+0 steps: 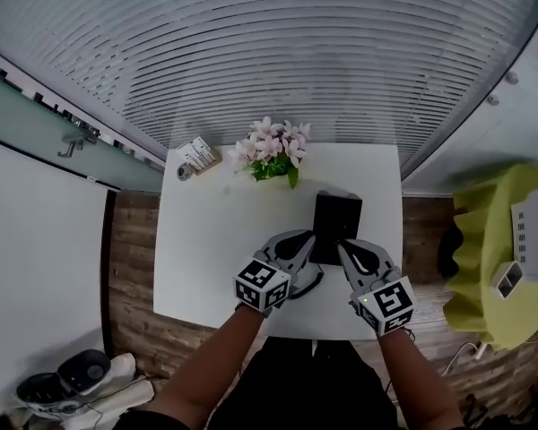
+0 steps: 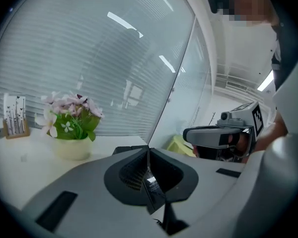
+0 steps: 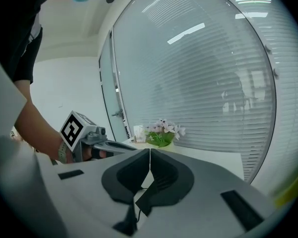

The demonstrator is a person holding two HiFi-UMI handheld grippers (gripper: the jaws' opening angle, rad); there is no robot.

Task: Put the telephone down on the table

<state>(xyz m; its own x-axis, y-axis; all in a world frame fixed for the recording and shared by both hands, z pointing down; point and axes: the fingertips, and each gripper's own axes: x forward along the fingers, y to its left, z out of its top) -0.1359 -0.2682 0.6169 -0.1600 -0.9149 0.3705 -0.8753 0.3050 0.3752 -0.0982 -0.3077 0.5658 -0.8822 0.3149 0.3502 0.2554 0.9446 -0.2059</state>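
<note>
Black telephone (image 1: pixel 336 222) lay mid-frame on the table (image 1: pixel 206 249), flanked by left gripper (image 1: pixel 305 240) and right gripper (image 1: pixel 345 251), both with jaws together and empty. Placement appeared complete; the next move called for withdrawing both.

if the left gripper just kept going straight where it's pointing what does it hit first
Most likely the black telephone: the left gripper, jaws shut, points at its near left edge. Whether the tips touch it yet is unclear. The flower pot sits left of that line.
</note>
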